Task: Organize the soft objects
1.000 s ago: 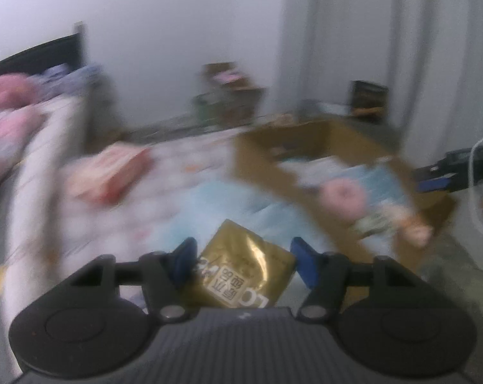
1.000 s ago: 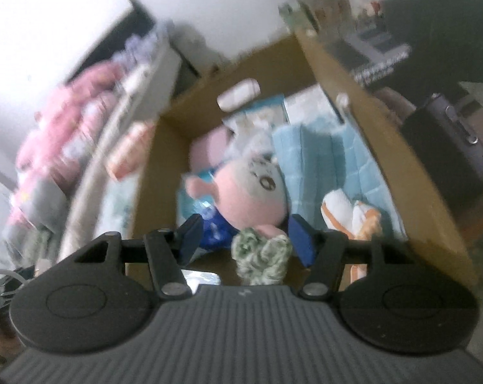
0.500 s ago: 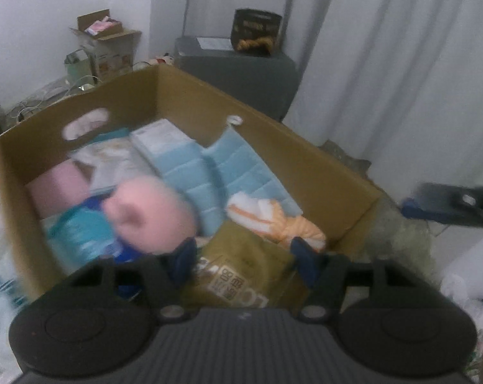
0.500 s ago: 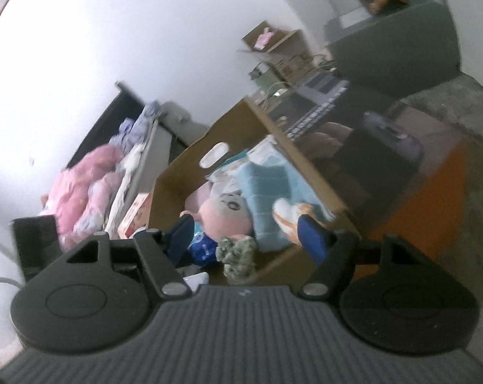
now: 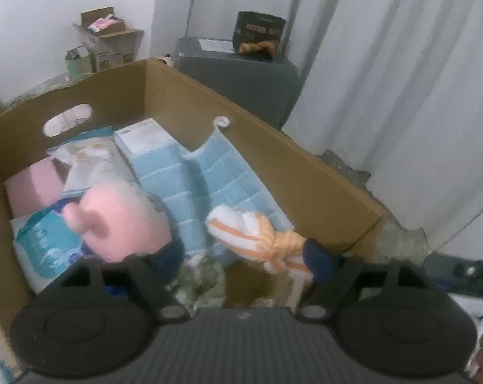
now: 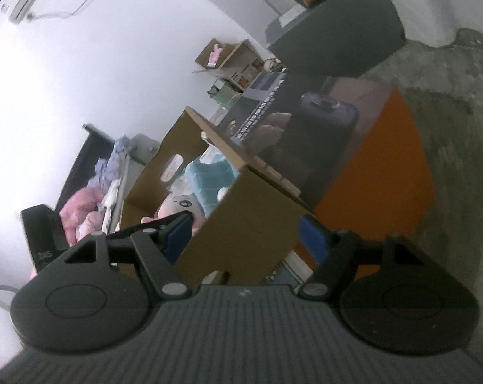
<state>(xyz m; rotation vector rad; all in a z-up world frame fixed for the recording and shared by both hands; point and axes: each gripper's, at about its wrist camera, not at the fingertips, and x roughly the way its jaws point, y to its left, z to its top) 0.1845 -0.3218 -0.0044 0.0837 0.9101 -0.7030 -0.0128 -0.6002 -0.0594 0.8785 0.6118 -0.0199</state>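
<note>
Soft objects fill the cardboard box (image 5: pixel 273 134), which takes up most of the left wrist view from nine o'clock round to three. Largest inside is the blue quilted pad (image 5: pixel 209 179), its long axis running from twelve o'clock down toward six. Next the pink plush (image 5: pixel 119 220) at about nine o'clock of the left gripper (image 5: pixel 243 256), then the white-and-orange striped cloth (image 5: pixel 260 240) lying across, its knotted end toward three o'clock. Smallest, a green patterned cloth (image 5: pixel 200 281) sits low between the left fingers. The left jaws are opening, wide now, pads pressing nothing; whatever they carried is judged dropped in the box.

The right gripper (image 6: pixel 244 233) is outside the box, jaws apart and empty, its wall (image 6: pixel 248 224) straight ahead. The left hand is plainly nearer the contents.
</note>
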